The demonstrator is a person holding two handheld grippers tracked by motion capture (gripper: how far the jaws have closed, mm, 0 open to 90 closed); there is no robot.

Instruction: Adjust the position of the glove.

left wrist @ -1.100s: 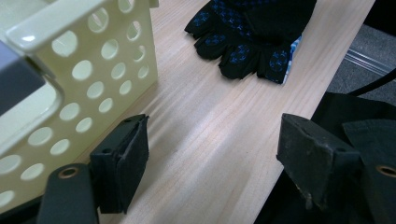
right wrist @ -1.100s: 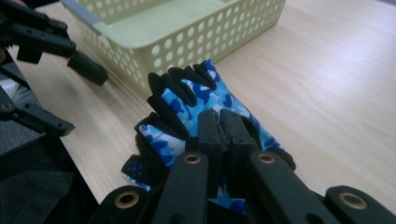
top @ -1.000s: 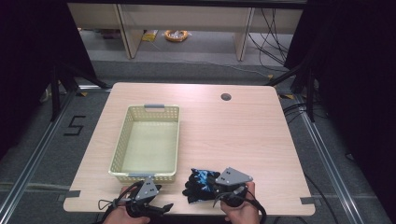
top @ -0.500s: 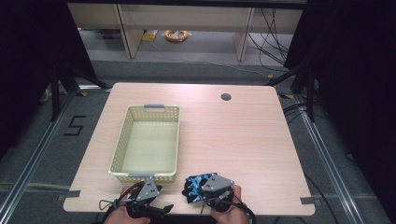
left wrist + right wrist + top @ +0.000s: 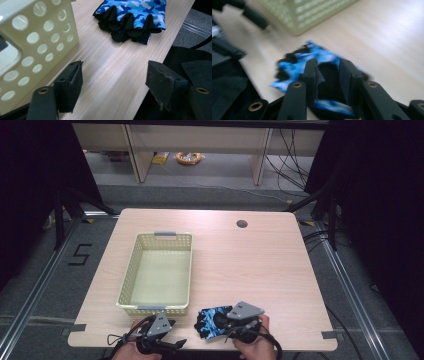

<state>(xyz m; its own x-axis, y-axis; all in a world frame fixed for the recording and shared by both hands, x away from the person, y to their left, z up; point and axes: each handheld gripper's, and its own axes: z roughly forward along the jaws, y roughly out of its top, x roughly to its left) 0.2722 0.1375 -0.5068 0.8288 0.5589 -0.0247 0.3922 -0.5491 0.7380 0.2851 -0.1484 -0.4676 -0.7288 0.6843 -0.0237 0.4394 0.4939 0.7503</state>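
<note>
Room: dark curtains on both sides, grey floor, pale shelving at the back with an orange coil on the floor beneath it (image 5: 188, 157).
Counter: light wood counter (image 5: 260, 265) with a round cable hole (image 5: 242, 224) near its far edge; tape tabs sit at the two near corners.
Basket: a cream perforated basket (image 5: 128, 285) stands on the left half of the counter, its long side running away from the person.
Glove: a blue camouflage glove with black fingertips (image 5: 214, 322) lies flat at the near edge, just right of the basket's near corner.
High view adds: the whole layout, and both of the person's hands at the bottom edge.
Left tool view adds: the basket's round holes up close and the glove's black finger ends (image 5: 130, 21) pointing toward the camera.
Right tool view adds: the glove from its cuff end, blurred, with the basket beyond it.
Writing: a "5" is marked on the floor left of the counter (image 5: 80, 254).
Left tool: the left tool (image 5: 115, 80) stands wide apart over bare wood beside the basket wall, gripping nothing; its jaws have just been closing slightly.
Right tool: the right tool (image 5: 327, 75) straddles the glove's black cuff; its jaws have just been opening, a gap shows on each side of the fabric, and the pads are not pressing.
</note>
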